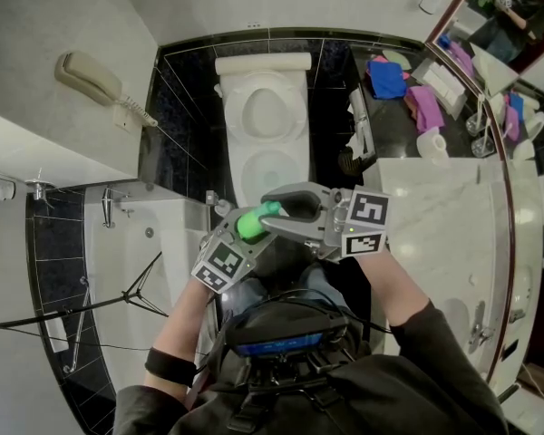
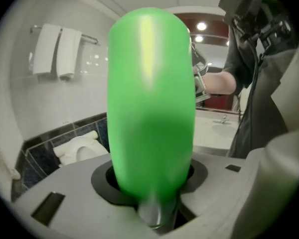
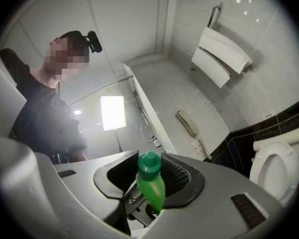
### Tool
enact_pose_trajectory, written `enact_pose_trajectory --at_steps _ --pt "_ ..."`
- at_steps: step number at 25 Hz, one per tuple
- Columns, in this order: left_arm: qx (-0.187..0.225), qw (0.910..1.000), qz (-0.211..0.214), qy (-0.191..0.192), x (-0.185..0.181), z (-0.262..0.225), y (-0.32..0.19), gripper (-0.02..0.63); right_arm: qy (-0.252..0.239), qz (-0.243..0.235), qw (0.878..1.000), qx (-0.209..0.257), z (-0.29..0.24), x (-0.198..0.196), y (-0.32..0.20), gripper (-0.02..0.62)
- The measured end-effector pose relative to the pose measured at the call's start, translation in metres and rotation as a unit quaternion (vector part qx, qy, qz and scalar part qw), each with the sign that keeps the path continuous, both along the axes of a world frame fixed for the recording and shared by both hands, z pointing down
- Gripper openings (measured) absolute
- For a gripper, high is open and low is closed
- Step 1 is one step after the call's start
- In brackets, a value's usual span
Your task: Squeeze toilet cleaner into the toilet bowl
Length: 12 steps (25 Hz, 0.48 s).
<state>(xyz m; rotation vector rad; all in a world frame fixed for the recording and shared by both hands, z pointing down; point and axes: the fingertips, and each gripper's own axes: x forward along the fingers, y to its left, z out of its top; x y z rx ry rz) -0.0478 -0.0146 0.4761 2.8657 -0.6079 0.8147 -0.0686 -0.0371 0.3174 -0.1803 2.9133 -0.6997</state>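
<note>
The left claw (image 1: 243, 232) clamps the green bottle (image 1: 254, 222) by its body, and the right claw (image 1: 290, 211) grips its capped end, just short of the toilet bowl (image 1: 245, 152). This looks like uncapping. The cap (image 3: 149, 162) wants a gentle twist, with the body held steady and unsqueezed.

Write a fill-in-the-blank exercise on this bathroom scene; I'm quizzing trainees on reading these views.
1. The left gripper grips the body of a ___ toilet cleaner bottle.
2. The right gripper has its jaws closed on the bottle's ___ end.
3. In the head view, the wall telephone hangs to the ___ of the toilet.
Missing words: green; cap; left.
</note>
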Motion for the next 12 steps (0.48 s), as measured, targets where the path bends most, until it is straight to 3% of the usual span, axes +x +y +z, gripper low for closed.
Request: enact_pose_trajectory --at_steps 3,6,9,12 --pt "0.066 0.9924 -0.09 -0.053 -0.018 0.015 -0.021 0.192 0.014 0.026 0.998 -0.047 0.014 0.0 -0.008 0.16" --pt "0.137 0.9725 -0.153 -0.11 -0.034 0.018 -0.039 0.192 0.019 0.042 0.995 -0.089 0.024 0.002 -0.011 0.16" --pt "0.187 0.9519 -0.19 -0.151 -0.046 0.018 -0.048 0.192 0.019 0.047 0.991 -0.12 0.032 0.003 -0.011 0.158" --pt "0.2 0.944 -0.205 -0.163 -0.051 0.015 -0.05 0.192 0.022 0.046 0.989 -0.138 0.037 0.001 -0.01 0.155"
